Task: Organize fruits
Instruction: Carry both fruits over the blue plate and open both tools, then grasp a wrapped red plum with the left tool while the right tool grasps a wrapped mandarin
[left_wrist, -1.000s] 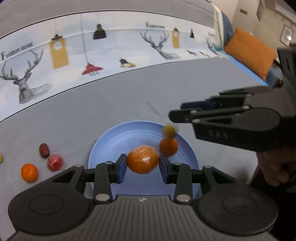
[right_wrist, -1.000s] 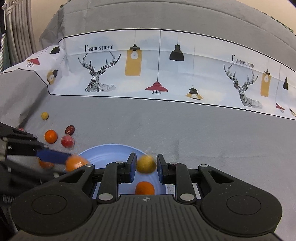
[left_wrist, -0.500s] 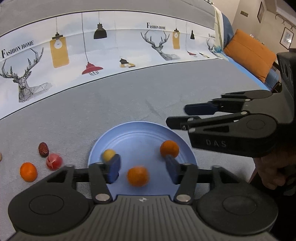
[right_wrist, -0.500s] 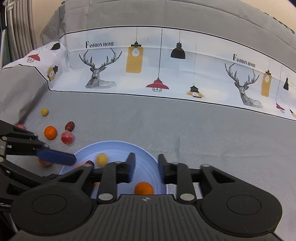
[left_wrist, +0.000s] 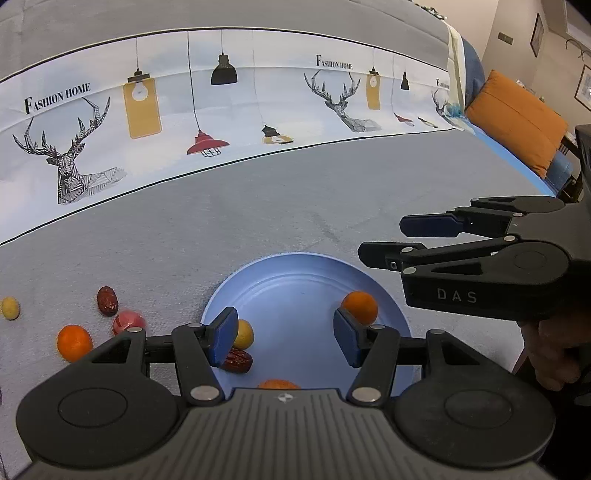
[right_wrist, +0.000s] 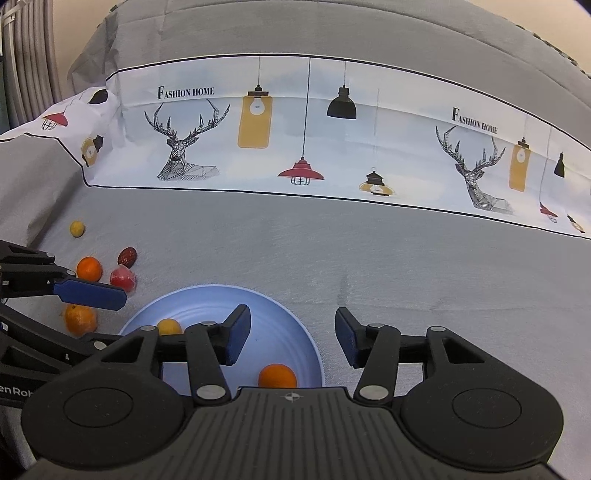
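Now both my tools hang spread and hold nothing — my left tool over the near half of the blue plate, my right tool over the plate's right rim, low in the frame. On the plate lie a yellow fruit, a date touching it, an orange at the right side, and another orange half hidden behind my left tool's body. Left of the plate, on the grey surface, lie a red fruit, a second date, a third orange and a small yellow fruit — well apart at the frame's left edge.
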